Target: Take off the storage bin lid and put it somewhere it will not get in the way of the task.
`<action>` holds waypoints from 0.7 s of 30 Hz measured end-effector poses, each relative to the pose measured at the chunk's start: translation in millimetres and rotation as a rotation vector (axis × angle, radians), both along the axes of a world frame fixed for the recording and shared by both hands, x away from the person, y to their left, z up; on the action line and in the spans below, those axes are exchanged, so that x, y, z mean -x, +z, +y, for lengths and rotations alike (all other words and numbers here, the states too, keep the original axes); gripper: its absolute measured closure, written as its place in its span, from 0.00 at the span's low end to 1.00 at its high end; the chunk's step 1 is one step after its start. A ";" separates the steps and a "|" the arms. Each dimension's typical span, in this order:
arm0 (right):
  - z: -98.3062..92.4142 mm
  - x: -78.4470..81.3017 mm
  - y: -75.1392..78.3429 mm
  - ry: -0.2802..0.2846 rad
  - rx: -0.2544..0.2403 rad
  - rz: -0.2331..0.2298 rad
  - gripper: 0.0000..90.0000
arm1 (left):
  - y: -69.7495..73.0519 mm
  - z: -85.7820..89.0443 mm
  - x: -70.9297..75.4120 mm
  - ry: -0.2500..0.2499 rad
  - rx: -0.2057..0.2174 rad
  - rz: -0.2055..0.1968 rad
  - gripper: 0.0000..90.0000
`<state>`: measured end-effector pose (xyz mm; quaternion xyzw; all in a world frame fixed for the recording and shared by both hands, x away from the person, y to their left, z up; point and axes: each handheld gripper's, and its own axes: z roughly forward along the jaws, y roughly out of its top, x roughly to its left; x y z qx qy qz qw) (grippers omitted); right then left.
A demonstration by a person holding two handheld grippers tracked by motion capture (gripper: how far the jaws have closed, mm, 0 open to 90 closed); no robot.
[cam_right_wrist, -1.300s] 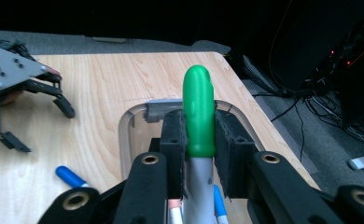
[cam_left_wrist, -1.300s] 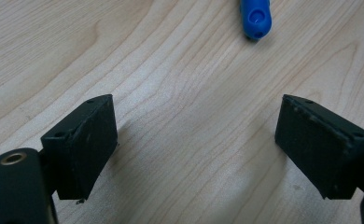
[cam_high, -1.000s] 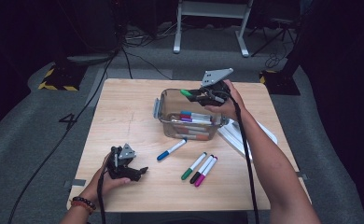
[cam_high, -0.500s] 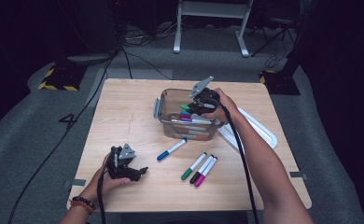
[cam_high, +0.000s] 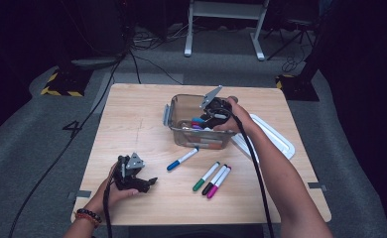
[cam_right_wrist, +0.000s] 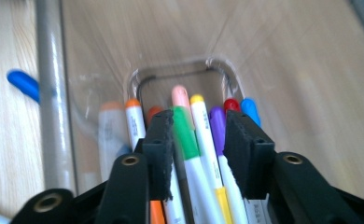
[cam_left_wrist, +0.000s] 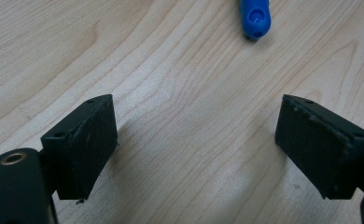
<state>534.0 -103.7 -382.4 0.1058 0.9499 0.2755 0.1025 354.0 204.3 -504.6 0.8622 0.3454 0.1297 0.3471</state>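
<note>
A clear plastic container (cam_high: pixel 201 139) at the table's middle holds several coloured markers. My right gripper (cam_high: pixel 207 117) dips into it from the right. In the right gripper view its jaws have just been opening: my right gripper (cam_right_wrist: pixel 199 140) is open, with a green-capped marker (cam_right_wrist: pixel 185 133) lying loose between the pads among the others. My left gripper (cam_high: pixel 151 182) rests low on the table near the front left. The left gripper view shows my left gripper (cam_left_wrist: pixel 196 135) with its pads wide apart over bare wood, and a blue marker's cap (cam_left_wrist: pixel 255 16) lies beyond them.
On the table in front of the container lie a blue marker (cam_high: pixel 182 158), then a green (cam_high: pixel 205 177), a black (cam_high: pixel 215 179) and a magenta one (cam_high: pixel 220 182) side by side. The white lid (cam_high: pixel 276 140) lies right of the container. The wooden table (cam_high: pixel 132 119) has dark floor around it.
My right gripper has sunk from above the container's rim down into it, shifting a little left. The left hand and the markers on the table have stayed put.
</note>
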 end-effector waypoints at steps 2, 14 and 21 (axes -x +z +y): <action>-5.8 1.5 4.8 -0.022 -0.054 -0.005 0.63 | 0.1 0.0 0.0 0.000 -0.001 -0.001 0.15; -64.6 47.9 42.0 -0.016 -0.294 -0.078 0.49 | 0.1 0.1 0.1 0.000 -0.001 -0.001 0.15; -100.1 87.6 46.3 0.007 -0.362 -0.126 0.44 | 0.0 0.0 0.1 0.001 0.000 0.000 0.15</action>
